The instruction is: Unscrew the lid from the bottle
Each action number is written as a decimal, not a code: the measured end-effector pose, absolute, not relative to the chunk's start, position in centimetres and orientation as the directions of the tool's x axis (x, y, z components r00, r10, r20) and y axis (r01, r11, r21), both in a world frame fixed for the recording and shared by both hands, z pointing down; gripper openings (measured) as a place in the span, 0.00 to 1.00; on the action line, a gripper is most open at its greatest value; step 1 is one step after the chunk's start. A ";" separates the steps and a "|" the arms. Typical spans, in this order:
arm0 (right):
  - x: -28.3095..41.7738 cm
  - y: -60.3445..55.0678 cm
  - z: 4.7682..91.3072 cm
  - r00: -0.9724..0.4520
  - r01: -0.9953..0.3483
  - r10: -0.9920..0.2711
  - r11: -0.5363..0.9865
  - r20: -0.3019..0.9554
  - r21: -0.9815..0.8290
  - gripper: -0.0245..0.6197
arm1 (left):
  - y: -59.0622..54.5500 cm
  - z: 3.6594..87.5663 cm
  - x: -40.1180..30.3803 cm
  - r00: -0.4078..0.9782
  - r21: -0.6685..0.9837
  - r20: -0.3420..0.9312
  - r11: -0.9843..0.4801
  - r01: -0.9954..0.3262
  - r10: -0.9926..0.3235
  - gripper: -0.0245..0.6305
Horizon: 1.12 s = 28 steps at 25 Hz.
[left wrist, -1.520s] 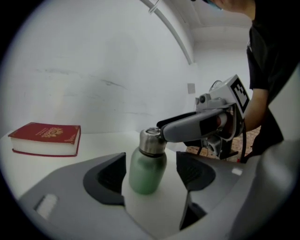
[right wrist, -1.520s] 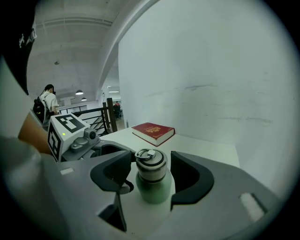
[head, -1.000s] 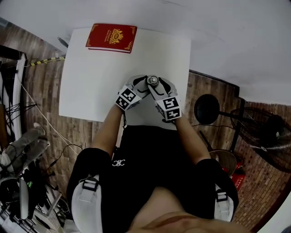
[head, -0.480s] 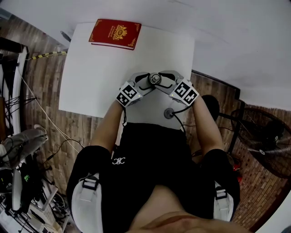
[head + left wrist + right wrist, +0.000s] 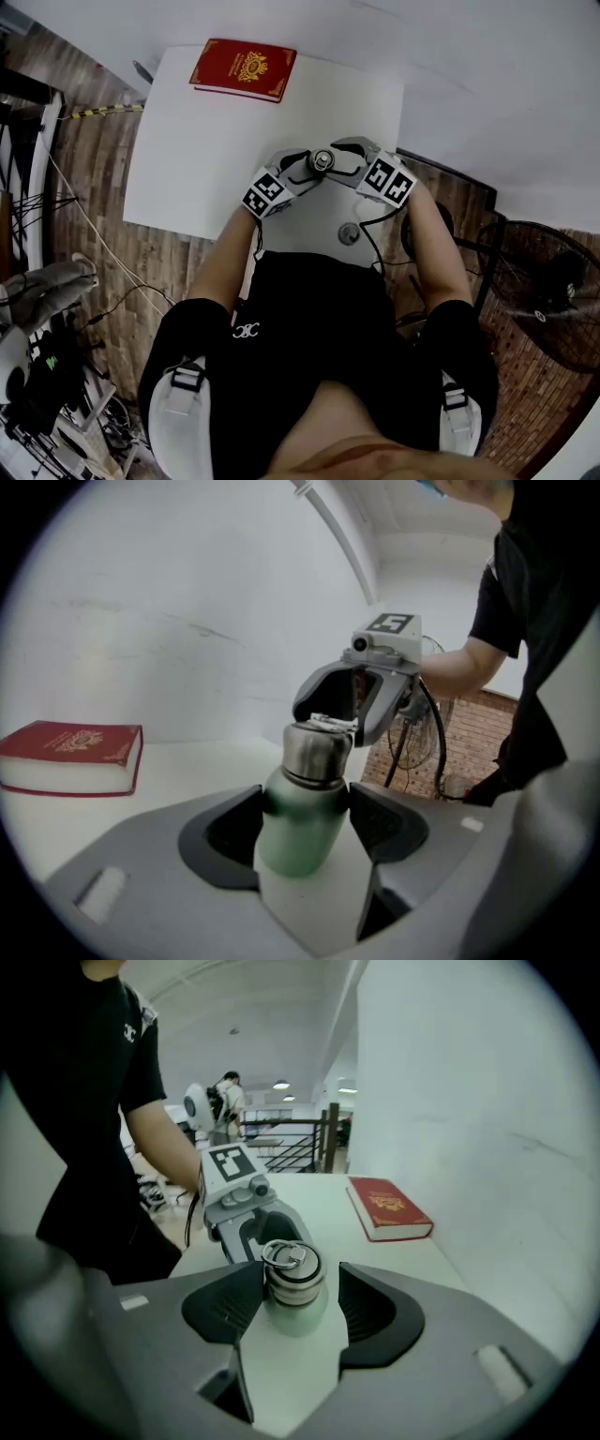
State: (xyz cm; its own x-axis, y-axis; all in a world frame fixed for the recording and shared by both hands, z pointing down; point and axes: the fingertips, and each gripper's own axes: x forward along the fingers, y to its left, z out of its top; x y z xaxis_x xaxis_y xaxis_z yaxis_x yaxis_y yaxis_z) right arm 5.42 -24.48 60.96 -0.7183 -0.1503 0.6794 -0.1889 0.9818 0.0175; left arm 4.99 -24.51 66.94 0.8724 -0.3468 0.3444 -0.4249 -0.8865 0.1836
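Left gripper view: the left gripper (image 5: 307, 803) is clamped on the green metal bottle (image 5: 298, 832), which stands on the white table (image 5: 202, 141). The right gripper (image 5: 300, 1279) loosely straddles the steel ring-topped lid (image 5: 292, 1277), with a gap at one pad. A twist now would likely slip.

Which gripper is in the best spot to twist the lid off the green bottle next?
Right, I'd say. The right gripper has its jaws either side of the steel ring-topped lid, ready to close and twist. The left gripper is clamped on the green metal bottle, steadying it.
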 end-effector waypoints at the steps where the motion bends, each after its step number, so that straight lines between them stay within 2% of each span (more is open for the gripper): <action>1: 5.8 -24.4 60.3 -0.746 -0.262 -0.204 0.965 0.634 0.003 0.40 | -24.5 67.0 4.9 0.871 0.186 0.343 -0.884 -0.429 -0.350 0.56; 5: 7.5 -23.2 57.9 -0.783 -0.540 -0.442 0.833 0.438 -0.123 0.40 | -24.6 67.1 4.9 0.868 0.182 0.342 -0.881 -0.436 -0.359 0.56; 8: 8.6 -23.1 57.3 -0.682 -0.729 -0.653 0.638 0.328 -0.246 0.40 | -24.5 67.1 4.9 0.865 0.178 0.344 -0.880 -0.441 -0.364 0.56; 11: 8.6 -23.9 57.9 -0.557 -0.830 -0.769 0.499 0.313 -0.249 0.42 | -24.5 67.1 5.0 0.863 0.180 0.347 -0.877 -0.446 -0.368 0.56; 16: 5.9 -24.9 59.1 -0.447 -0.890 -0.828 0.451 0.338 -0.073 0.52 | -24.6 67.1 5.0 0.858 0.182 0.348 -0.871 -0.456 -0.377 0.56; 19: 5.4 -25.4 59.8 -0.398 -0.914 -0.845 0.400 0.357 -0.071 0.52 | -24.6 67.0 5.1 0.858 0.184 0.347 -0.870 -0.458 -0.379 0.56; 25: 4.8 -25.3 60.8 -0.409 -0.911 -0.828 0.397 0.383 -0.114 0.51 | -24.5 67.0 5.0 0.860 0.183 0.345 -0.871 -0.455 -0.377 0.56; 27: 5.1 -25.3 60.8 -0.421 -0.903 -0.820 0.420 0.388 -0.091 0.43 | -24.5 67.0 5.0 0.862 0.185 0.343 -0.873 -0.451 -0.373 0.56; 28: 5.2 -25.2 60.9 -0.438 -0.893 -0.810 0.442 0.390 -0.083 0.43 | -24.5 67.0 5.0 0.863 0.185 0.342 -0.874 -0.450 -0.371 0.56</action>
State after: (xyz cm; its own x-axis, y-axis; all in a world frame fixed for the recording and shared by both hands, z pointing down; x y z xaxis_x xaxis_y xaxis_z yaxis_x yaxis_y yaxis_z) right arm 5.19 -25.23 60.88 -0.4375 -0.8103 0.3899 -0.8930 0.4423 -0.0830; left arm 5.02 -24.48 67.00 0.8630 -0.3715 0.3424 -0.4496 -0.8739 0.1849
